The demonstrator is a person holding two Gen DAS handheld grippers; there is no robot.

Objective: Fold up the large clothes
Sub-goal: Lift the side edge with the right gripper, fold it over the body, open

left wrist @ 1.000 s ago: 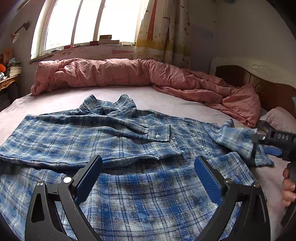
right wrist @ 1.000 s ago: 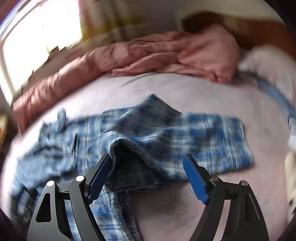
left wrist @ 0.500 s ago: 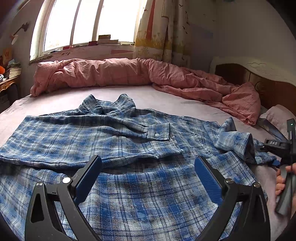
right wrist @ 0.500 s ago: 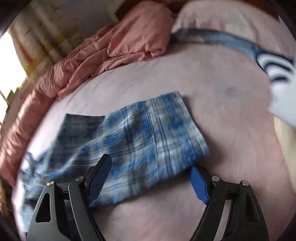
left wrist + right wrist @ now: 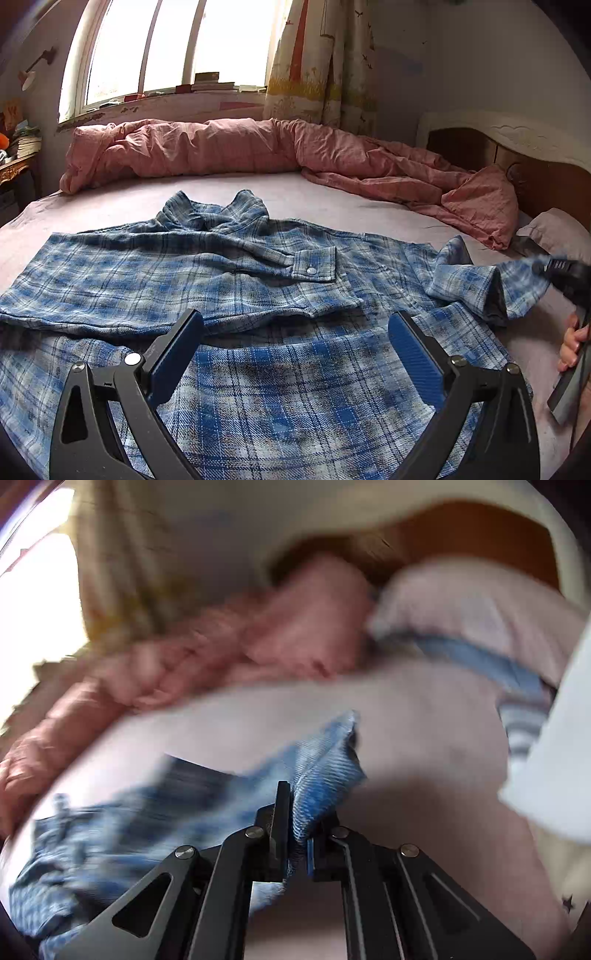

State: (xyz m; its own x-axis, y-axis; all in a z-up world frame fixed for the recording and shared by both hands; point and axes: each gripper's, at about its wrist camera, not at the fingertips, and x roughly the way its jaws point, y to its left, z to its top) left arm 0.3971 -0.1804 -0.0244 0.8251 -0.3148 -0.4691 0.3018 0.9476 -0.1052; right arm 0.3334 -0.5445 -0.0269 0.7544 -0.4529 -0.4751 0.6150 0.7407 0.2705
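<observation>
Plaid shirt point(image 5: 229, 280) lies spread flat on bed point(image 5: 332, 199). Right hand-held gripper point(image 5: 295, 812) clamped on sleeve cuff point(image 5: 325, 775). Left hand-held gripper point(image 5: 291, 354) hovers over hem, jaws wide, empty.

The shirt point(image 5: 236, 295) lies spread across the bed point(image 5: 314, 195), filling the lower frame; the duvet point(image 5: 229, 147) is bunched behind it, under the window point(image 5: 177, 44).

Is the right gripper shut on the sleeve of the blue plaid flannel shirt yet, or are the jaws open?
Shut on it. The right gripper has its jaws nearly together with the blue plaid flannel shirt's sleeve bunched between them.
</observation>
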